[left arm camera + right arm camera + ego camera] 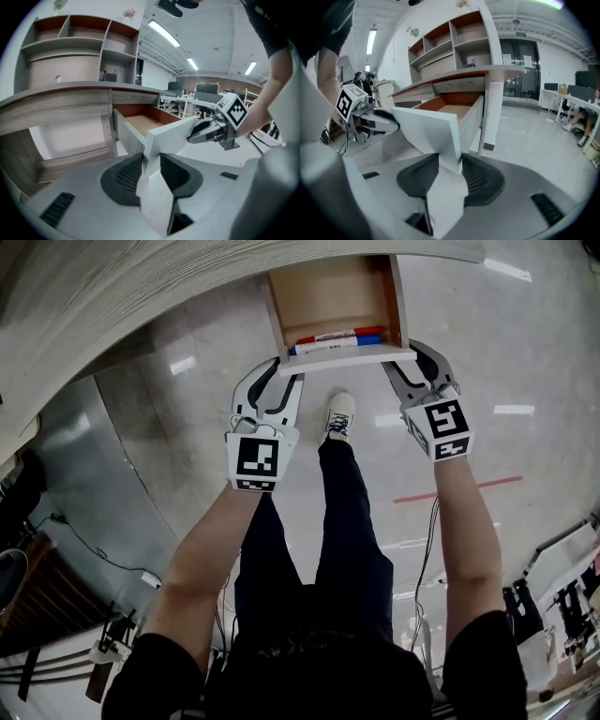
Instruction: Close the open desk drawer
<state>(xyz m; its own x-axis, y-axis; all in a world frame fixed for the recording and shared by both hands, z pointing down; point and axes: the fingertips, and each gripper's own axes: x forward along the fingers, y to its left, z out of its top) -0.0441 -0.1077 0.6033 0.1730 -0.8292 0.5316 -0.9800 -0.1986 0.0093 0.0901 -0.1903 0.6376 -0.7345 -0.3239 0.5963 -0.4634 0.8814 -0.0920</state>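
**Office floor [525,362] zone: skew and slip hazards at the drawer [328,296]**

Under the tabletop [141,296] the drawer stands fully pulled out, marker pens [337,337] lying inside. Left tongs [281,369] and right tongs [408,357] each clamp one end corner of the drawer front [347,356]. An uneven push will likely skew and jam it. These shallow corner grips may slip off.

**White grippers, dark clothes**

The left gripper [279,377] and right gripper [413,360] each have a curved white shell with black trim, dark ribbed pads [125,176] and a cube [255,457] bearing black-and-white square markers. A thin dark cable [429,549] runs beside the right forearm. The person wears a black short-sleeved top [319,681], dark navy trousers [352,521] and a white shoe [339,413] with dark laces.
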